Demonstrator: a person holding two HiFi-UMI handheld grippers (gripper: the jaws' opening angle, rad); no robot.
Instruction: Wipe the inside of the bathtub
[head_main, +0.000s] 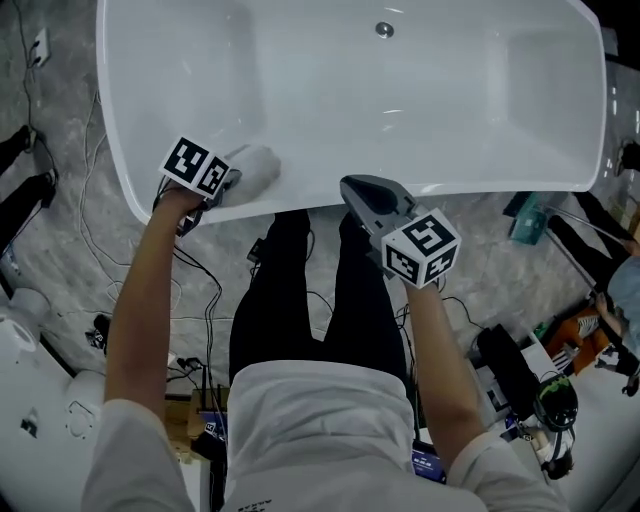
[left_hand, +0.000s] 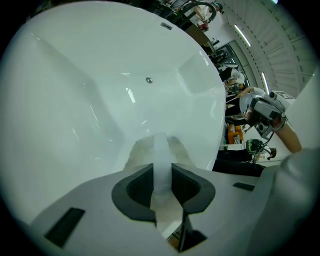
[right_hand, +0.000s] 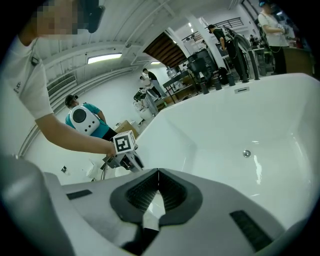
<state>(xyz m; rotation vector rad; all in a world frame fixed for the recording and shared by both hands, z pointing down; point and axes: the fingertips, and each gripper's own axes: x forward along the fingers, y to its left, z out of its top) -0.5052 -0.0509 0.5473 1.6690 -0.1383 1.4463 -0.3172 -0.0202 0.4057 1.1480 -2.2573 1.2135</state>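
**ENTRY: Bathtub wipe, cloth at the near-left inner wall**

**Item 1. Bathtub** (head_main: 330, 110). White, glossy, lying across the far half of the head view. The drain (head_main: 384, 29) sits at the far side, about midway along. No marks or water can be made out on the inside.

**Item 2. Cloth** (head_main: 256, 167). White or pale. It lies at the near-left of the tub, just inside the near rim, on the sloping inner wall. In the left gripper view it spreads onto the wall ahead of the jaws. It appears to touch the wall, but white on white leaves the contact uncertain.

**Item 3. Left gripper** (left_hand: 161, 182). The jaws are narrow and clamped on a fold of the cloth, which stands upright between the pads. The gripper is at the near-left of the tub, pointing in and toward the far side.

**Item 4. Right gripper** (right_hand: 158, 186). The jaws are closed tip to tip with nothing between them. It hovers over the near rim near the middle, well apart from the cloth and doing no work.

**Step in hand (judged).** This looks like wiping at the near-left corner. Most of the interior lies far and right of the cloth and has probably not been covered.

**Next move calls for (judged).**
- Keep a firm clamp on the cloth.
- Keep steady pressure against the slope.
- Sweep down toward the tub floor and rightward, in overlapping passes.
- Hold the right gripper clear of the cloth's path.
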